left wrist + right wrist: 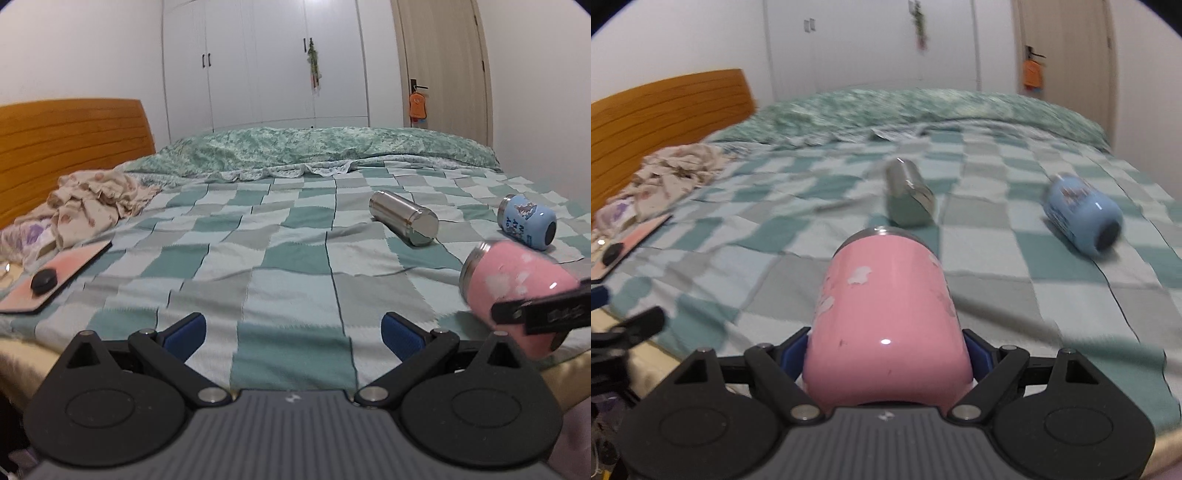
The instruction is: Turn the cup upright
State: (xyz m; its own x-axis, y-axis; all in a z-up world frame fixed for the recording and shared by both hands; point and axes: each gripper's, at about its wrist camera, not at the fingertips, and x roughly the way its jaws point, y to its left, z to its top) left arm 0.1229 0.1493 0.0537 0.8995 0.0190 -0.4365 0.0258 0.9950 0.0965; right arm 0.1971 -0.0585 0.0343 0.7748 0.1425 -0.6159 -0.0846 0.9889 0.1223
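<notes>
My right gripper (886,354) is shut on a pink cup (886,314), gripped near its base, with its steel rim pointing away from the camera. In the left wrist view the pink cup (517,291) is held tilted above the bed's front right, with a black finger (546,314) of the right gripper across it. My left gripper (293,332) is open and empty over the checked bedspread (258,251). A steel cup (404,217) (910,195) and a blue cartoon cup (526,221) (1084,218) lie on their sides farther back.
A rumpled cloth (92,203) lies at the left by the wooden headboard (66,144). A pink pad (51,275) with a black round object (43,280) sits at the front left. A folded green quilt (314,151) crosses the far side of the bed.
</notes>
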